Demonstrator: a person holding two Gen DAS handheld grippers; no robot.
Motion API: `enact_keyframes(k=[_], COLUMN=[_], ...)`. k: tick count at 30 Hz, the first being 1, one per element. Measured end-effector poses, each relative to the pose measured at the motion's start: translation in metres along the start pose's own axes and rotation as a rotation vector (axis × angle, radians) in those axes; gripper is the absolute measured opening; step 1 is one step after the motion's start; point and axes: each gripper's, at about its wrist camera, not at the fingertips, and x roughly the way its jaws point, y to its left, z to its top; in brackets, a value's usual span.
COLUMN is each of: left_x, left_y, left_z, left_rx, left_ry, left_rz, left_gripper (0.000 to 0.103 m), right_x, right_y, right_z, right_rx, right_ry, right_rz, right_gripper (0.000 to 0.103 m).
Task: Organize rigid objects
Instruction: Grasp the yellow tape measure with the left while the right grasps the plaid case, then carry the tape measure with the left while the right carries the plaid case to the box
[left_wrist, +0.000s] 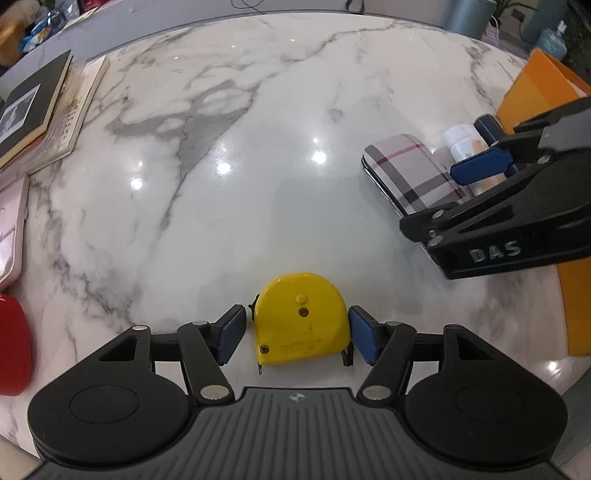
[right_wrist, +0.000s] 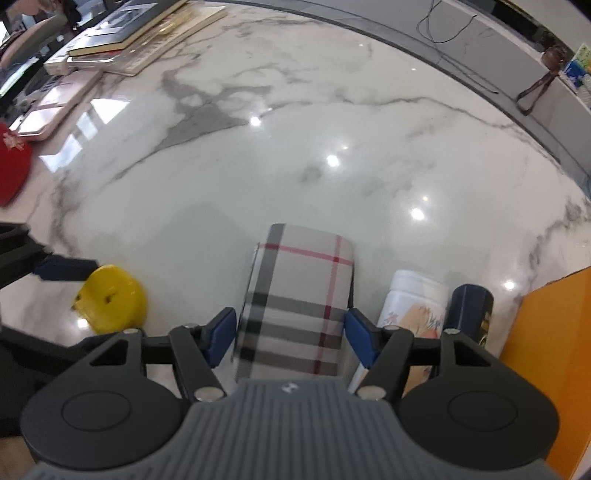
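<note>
Tools straddle yellow tape measure (left_wrist: 301, 319) and plaid case (right_wrist: 295, 302), ungripped.

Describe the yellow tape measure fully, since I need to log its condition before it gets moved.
The yellow tape measure is a glossy plastic case, rounded on top and flat-based, lying on its side on the white marble table. Its upturned face shows a small round stud, two dark screws and a faint label. Dark fittings show at its lower corners. It sits between the open blue pads of the left claw, which flank it with small gaps.

left claw (left_wrist: 297, 334) spread wide, low near the surface, right claw (right_wrist: 290, 336) likewise spread, level
</note>
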Motion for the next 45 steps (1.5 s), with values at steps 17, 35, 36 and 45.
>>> enact_keyframes(k=[17,35,36,45], left_x=[-0.002,-0.034,-0.038,-0.081], left_y=[-0.004,-0.021,-0.023,-0.034], left_z=[-0.005,-0.01,-0.01,-0.005], left_rx=[0.026,0.002,-0.002,-0.051], left_ry=[-0.021,-0.054,-0.058,-0.121], left_rz=[-0.006,-0.006,-0.008,-0.042], left_gripper=[0.072,0.063,0.063,0.063], right_x=[0.008,-0.027,-0.031,-0.088], right_y=[-0.002,-0.011,-0.012,-0.017], right_z=[-0.008,-0.043,-0.045,-0.058], right_rx=[0.075,0.107,0.108,0.114], right_ry=[0.018,-0.033,-0.041,-0.144], right_rz=[0.005,0.062,0.065,0.077], right_gripper=[0.063,0.062,0.062,0.062])
